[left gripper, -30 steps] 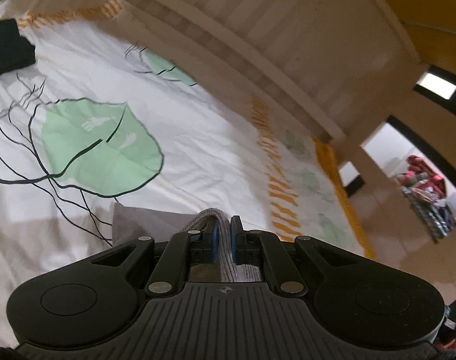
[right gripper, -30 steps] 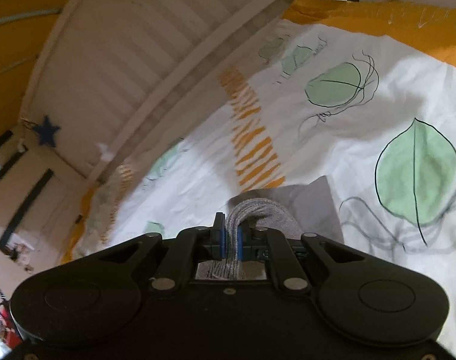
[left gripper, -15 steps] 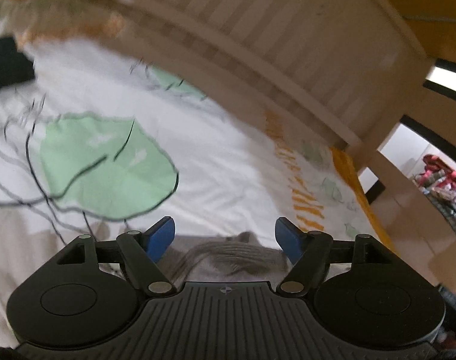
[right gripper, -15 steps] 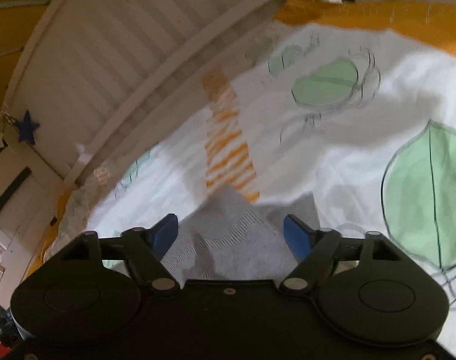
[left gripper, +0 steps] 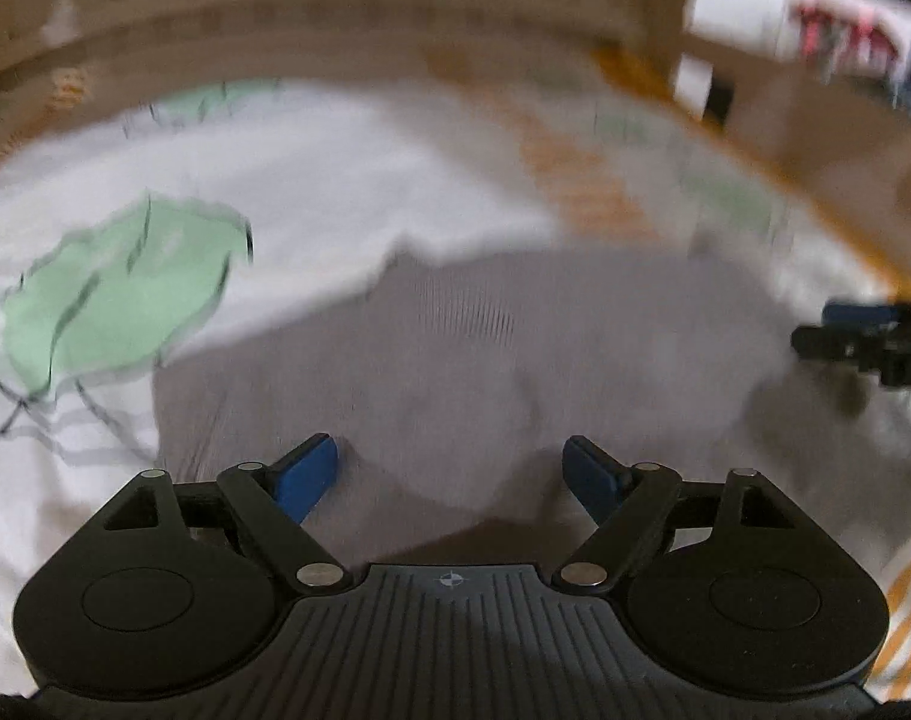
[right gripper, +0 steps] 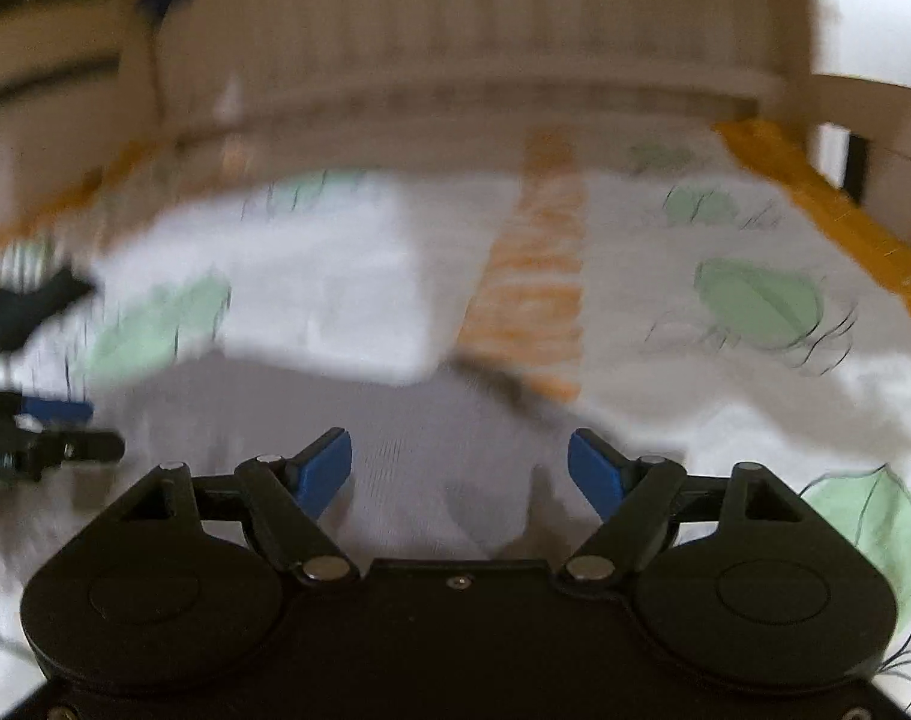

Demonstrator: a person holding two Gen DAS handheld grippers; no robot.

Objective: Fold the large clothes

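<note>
Left wrist view: left gripper [left gripper: 449,468] jaws have just been opening, letting go; right gripper [right gripper: 458,468] likewise; grey garment [left gripper: 455,348] lies released on bedsheet [left gripper: 335,192]; this fold looks laid.

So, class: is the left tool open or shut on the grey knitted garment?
Open. The left tool has blue pads spread wide, touching nothing; the grey knitted garment lies loose on the bed.
</note>
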